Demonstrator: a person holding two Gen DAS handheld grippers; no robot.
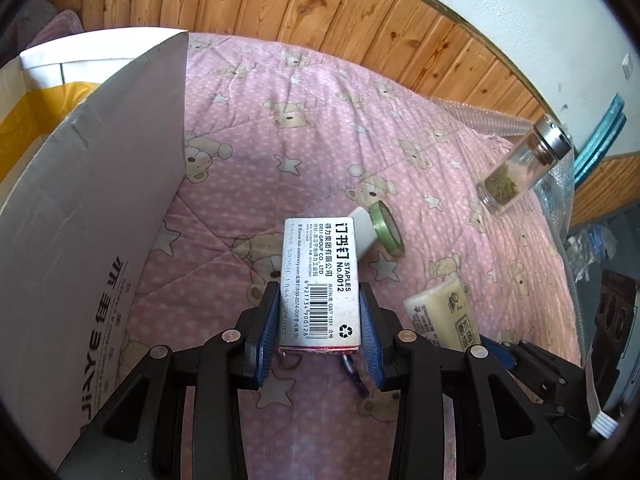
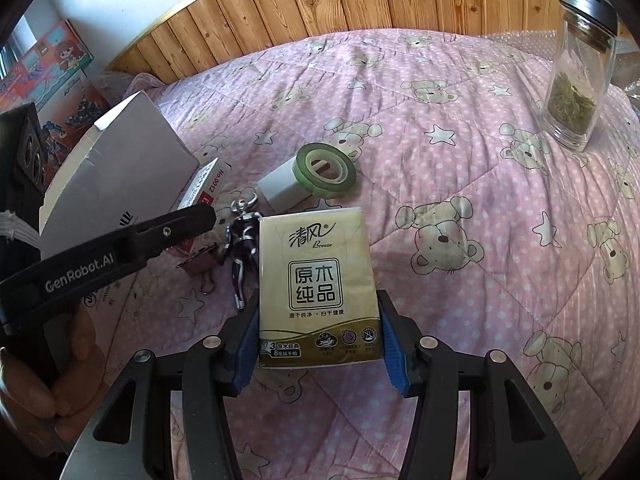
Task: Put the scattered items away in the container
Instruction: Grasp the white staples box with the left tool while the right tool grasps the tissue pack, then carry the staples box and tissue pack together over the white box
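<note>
A box of staples (image 1: 320,284) is clamped between the blue pads of the left gripper (image 1: 320,328), raised just above the pink bear-print quilt (image 1: 280,120) beside the grey cardboard box (image 1: 100,208). A pack of tissues (image 2: 316,292) is gripped at its near end by the right gripper (image 2: 320,344), jaws partly closed against its sides; whether it is lifted cannot be told. Beyond both lie a green tape roll (image 2: 326,168) leaning on a small white block (image 2: 280,186), and a toy figure keychain (image 2: 242,236) next to a binder clip (image 2: 200,264). A glass jar of dried leaves (image 2: 580,76) stands farther off, well apart.
</note>
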